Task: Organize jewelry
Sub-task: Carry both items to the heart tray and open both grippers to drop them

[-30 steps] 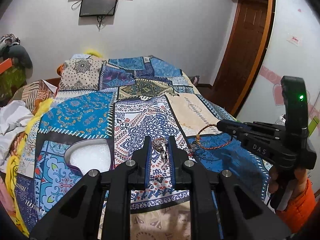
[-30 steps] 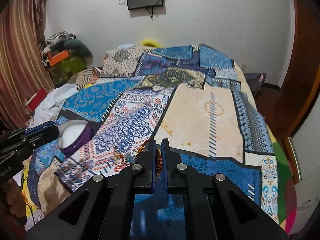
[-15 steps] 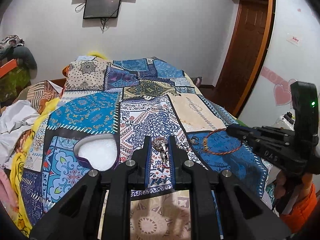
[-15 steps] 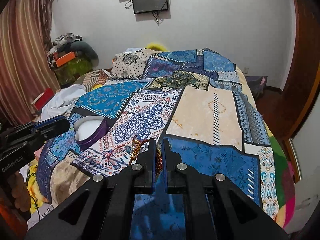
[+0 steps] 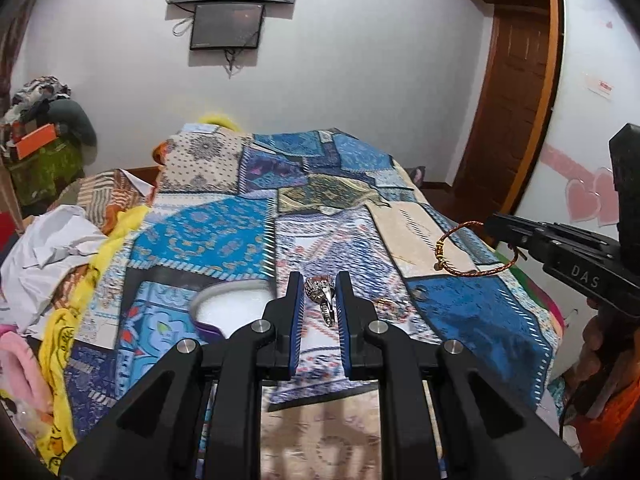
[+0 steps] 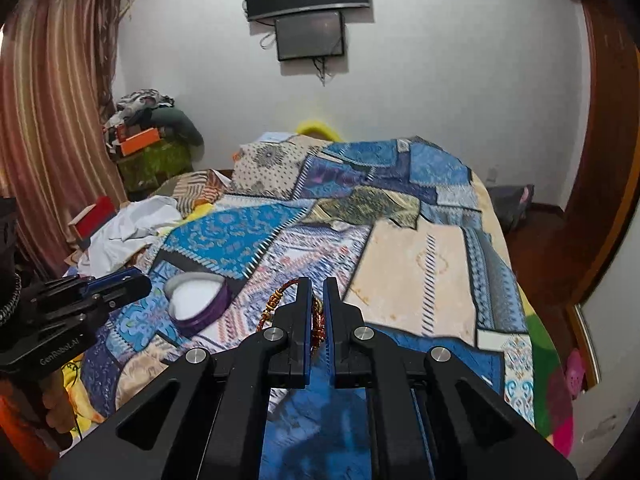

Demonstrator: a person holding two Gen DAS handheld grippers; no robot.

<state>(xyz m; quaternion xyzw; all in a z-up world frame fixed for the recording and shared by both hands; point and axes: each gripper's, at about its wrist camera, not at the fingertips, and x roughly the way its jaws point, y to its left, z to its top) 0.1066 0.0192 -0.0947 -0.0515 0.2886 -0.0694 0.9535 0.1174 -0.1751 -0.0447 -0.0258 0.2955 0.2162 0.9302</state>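
Note:
My left gripper is shut on a silver ornate ring and holds it above the patchwork bedspread. My right gripper is shut on a red and gold braided bracelet, lifted off the bed; the bracelet also shows in the left wrist view hanging from the right gripper's tips. A purple heart-shaped box with a white inside lies open on the bed, also in the left wrist view. Small jewelry pieces lie on the spread near the ring.
White cloth and yellow fabric pile at the bed's left side. A clothes heap stands by the curtain. A wooden door is at the right. A screen hangs on the wall.
Both grippers have risen with their pieces. The bracelet has lifted off the bedspread and now hangs in the air from the right gripper. The ring stays held.

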